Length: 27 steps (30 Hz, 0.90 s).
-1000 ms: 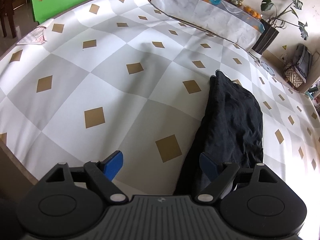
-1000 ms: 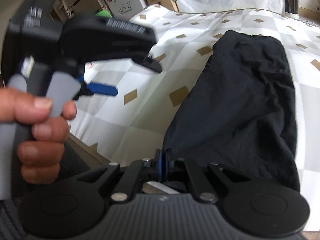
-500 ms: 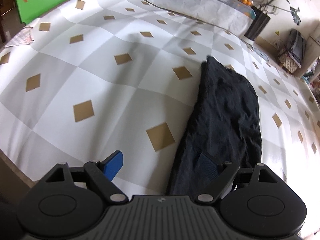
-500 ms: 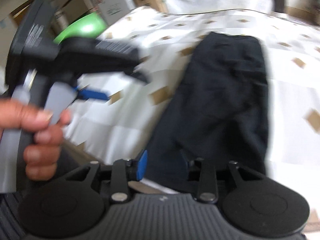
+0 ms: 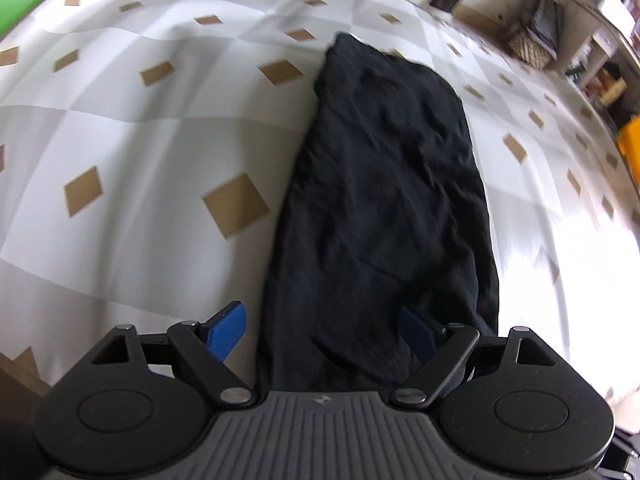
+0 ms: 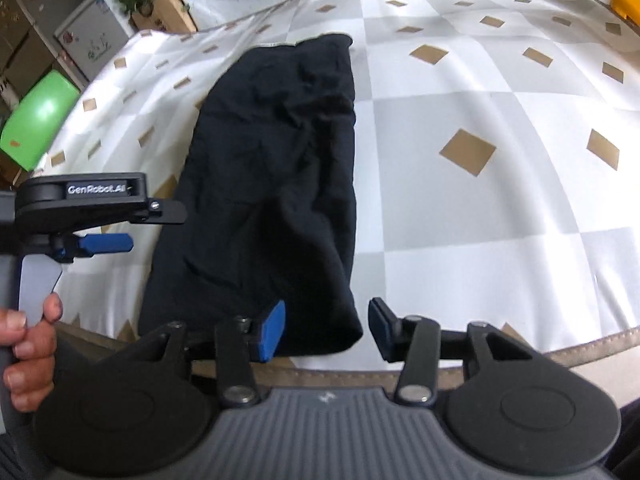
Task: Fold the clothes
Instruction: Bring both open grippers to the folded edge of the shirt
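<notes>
**Squaring up on the near hem before the next fold**

With the black garment (image 6: 276,184) lying as a long strip on the checked surface (image 6: 500,184), running away from both my grippers, I judge the next fold should bring its near end up to the far end.

My right gripper (image 6: 326,330) is opening, its jaws either side of the near right corner, not pressing it. My left gripper (image 5: 320,334) is wide open, straddling the near left part, holding nothing.

I should pinch both corners evenly, through all layers, and lift together.

Both grippers tilt steeply down, side by side at the near edge; a hand (image 6: 28,356) grips the left handle.
</notes>
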Tool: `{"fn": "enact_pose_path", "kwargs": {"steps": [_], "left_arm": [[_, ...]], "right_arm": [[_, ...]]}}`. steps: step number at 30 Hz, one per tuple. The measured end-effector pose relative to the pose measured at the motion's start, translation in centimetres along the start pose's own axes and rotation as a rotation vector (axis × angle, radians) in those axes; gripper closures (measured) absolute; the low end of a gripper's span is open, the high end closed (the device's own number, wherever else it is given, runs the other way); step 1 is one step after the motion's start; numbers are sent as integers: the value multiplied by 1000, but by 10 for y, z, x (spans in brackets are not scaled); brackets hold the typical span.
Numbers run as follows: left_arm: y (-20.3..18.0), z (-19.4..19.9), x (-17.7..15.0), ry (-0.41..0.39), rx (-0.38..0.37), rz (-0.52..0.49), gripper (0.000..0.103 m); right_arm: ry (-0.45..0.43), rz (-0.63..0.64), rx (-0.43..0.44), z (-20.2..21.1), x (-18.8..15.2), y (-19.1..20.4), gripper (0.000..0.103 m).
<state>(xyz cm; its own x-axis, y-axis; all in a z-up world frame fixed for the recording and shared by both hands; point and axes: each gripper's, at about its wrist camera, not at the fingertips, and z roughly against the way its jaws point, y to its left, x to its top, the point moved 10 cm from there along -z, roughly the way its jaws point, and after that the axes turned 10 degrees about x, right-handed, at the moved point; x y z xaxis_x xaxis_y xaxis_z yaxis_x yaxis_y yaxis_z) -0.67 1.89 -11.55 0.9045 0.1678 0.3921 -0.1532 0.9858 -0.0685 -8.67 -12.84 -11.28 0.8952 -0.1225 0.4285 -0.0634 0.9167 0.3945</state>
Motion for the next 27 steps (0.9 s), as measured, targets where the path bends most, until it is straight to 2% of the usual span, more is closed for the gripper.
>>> {"fn": "enact_pose_path", "kwargs": {"steps": [10, 14, 20, 27], "left_arm": [[-17, -10, -15, 42, -20, -65, 20], [-17, -15, -18, 66, -25, -55, 20], [-17, -22, -23, 83, -19, -71, 19], [-20, -23, -30, 90, -12, -134, 16]], "right_arm": [[87, 69, -16, -13, -18, 7, 57], [115, 112, -71, -21, -23, 5, 57], [98, 98, -85, -31, -23, -2, 56], [98, 175, -146, -33, -25, -2, 54]]}}
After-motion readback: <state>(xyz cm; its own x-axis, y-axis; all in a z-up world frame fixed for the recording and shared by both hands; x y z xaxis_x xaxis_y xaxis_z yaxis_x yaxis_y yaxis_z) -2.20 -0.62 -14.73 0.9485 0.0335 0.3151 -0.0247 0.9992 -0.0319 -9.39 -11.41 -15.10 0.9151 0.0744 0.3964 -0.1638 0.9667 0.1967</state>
